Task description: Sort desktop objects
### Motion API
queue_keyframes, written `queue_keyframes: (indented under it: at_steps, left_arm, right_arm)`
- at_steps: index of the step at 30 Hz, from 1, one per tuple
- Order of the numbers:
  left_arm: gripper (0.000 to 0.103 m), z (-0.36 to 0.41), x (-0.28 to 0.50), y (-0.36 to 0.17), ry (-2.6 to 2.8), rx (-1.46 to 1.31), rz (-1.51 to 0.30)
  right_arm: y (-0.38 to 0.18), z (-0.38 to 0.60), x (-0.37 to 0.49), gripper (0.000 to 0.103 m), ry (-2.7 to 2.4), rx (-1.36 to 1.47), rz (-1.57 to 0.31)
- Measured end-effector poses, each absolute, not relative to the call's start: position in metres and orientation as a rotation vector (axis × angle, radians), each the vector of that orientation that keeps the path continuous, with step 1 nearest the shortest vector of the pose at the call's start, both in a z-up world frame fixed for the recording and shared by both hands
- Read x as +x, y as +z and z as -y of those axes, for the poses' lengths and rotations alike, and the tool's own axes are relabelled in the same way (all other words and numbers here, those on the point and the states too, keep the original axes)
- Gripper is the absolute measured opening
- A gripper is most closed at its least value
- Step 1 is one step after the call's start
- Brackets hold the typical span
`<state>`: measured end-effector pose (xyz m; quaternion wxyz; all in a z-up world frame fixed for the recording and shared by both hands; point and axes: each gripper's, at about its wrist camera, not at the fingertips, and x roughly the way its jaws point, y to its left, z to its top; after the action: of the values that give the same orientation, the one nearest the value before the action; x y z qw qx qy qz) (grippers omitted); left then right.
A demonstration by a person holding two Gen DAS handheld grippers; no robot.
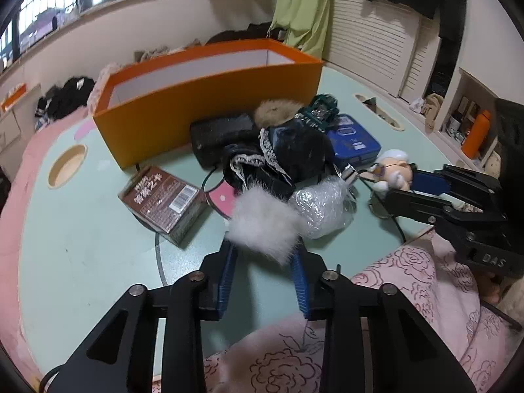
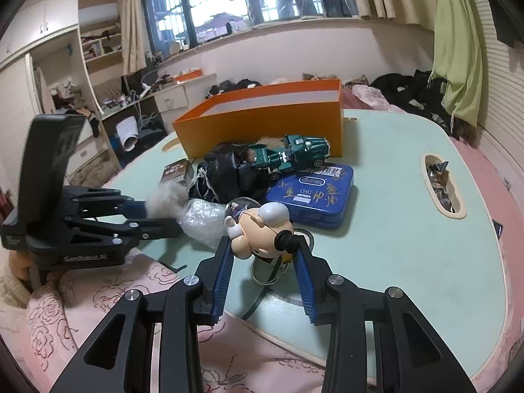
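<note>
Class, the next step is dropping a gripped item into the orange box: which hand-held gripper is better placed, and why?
Probably the left hand-held gripper: shut on the white fluffy pompom, with the open orange cardboard box looming nearer in its view. The right hand-held gripper, holding the cartoon figurine keychain, faces the clutter pile.

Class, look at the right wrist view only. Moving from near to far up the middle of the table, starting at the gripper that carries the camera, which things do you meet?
Right gripper → cartoon figure → blue tin → green toy car → orange box.
</note>
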<state>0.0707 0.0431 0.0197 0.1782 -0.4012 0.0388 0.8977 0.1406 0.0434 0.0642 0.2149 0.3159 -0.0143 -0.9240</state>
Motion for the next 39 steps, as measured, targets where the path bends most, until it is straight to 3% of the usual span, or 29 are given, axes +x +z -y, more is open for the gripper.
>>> queue_keyframes:
  at_steps: [2, 11, 18, 19, 22, 25, 27, 29, 34, 39]
  left_arm:
    - [0.007, -0.038, 0.077, 0.025, 2.554, -1.096, -0.084]
    - [0.006, -0.004, 0.068, 0.074, 2.61, -0.966, 0.081]
    - [0.007, 0.005, -0.004, 0.111, 2.625, -0.902, 0.199]
    - [0.009, 0.008, -0.016, 0.108, 2.639, -0.914, 0.228]
    - [0.032, 0.019, -0.041, 0.091, 2.664, -1.023, 0.327]
    - [0.046, 0.029, -0.028, 0.082, 2.654, -1.017, 0.405]
    - [0.057, 0.031, -0.006, 0.079, 2.687, -0.964, 0.38]
    - [0.067, 0.032, 0.008, 0.076, 2.726, -0.957, 0.325]
    - [0.067, 0.02, 0.049, 0.052, 2.686, -1.073, 0.175]
    - [0.067, 0.004, 0.073, 0.025, 2.654, -1.186, 0.051]
  right_arm:
    - [0.07, -0.046, 0.139, 0.036, -2.575, 0.861, 0.05]
    - [0.142, -0.072, 0.086, 0.036, -2.697, 0.756, 0.208]
    - [0.167, -0.044, 0.012, 0.037, -2.584, 0.852, 0.232]
    - [0.163, -0.04, 0.0, 0.037, -2.574, 0.891, 0.232]
    - [0.149, -0.036, -0.023, 0.049, -2.584, 0.978, 0.239]
    - [0.15, -0.053, -0.012, 0.059, -2.589, 0.942, 0.315]
    - [0.153, -0.062, 0.006, 0.073, -2.607, 0.893, 0.333]
    - [0.155, -0.071, 0.028, 0.079, -2.642, 0.862, 0.314]
    - [0.133, -0.066, 0.083, 0.085, -2.606, 0.907, 0.17]
    - [0.089, -0.039, 0.139, 0.086, -2.597, 0.964, -0.14]
